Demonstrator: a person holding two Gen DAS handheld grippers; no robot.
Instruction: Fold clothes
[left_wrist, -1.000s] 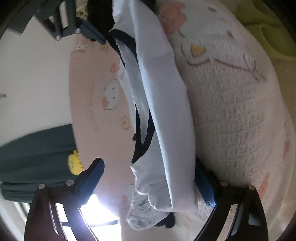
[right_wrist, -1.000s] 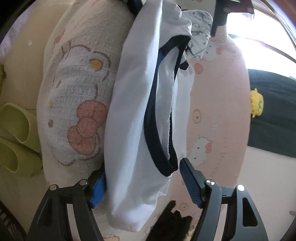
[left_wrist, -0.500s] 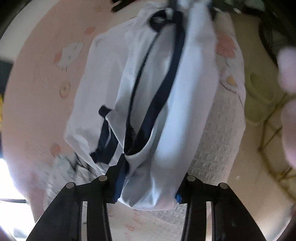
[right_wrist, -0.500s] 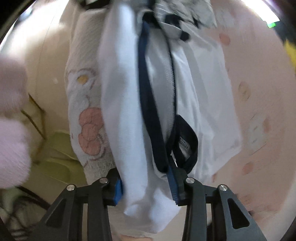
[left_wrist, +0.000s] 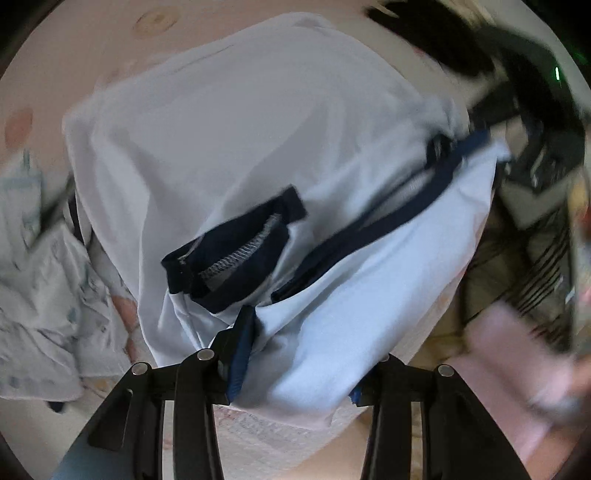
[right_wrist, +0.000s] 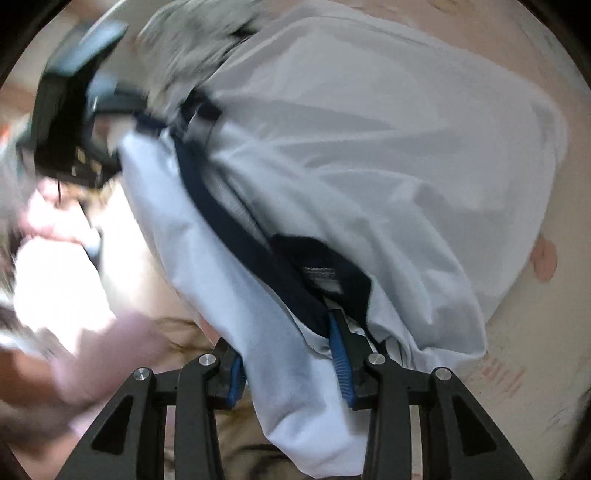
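White shirt (left_wrist: 236, 122) pinched in both the left hand-held gripper (left_wrist: 295, 354) and the right hand-held gripper (right_wrist: 291, 354), patterned garment (left_wrist: 44, 306) beside it.

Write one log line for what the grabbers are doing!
left gripper: shut on white shirt | right gripper: shut on shirt | shirt held up, unfolded

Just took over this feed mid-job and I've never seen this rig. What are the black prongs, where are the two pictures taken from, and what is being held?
No robot here: a person carries one hand-held gripper per hand, each with a fisheye camera looking along its two black, blue-padded prongs. One picture is the left hand-held gripper, the other the right hand-held gripper. Both are shut on the same white shirt with navy trim, held over a pink patterned bedspread. A crumpled printed garment lies beside it. Both pictures are motion-blurred.
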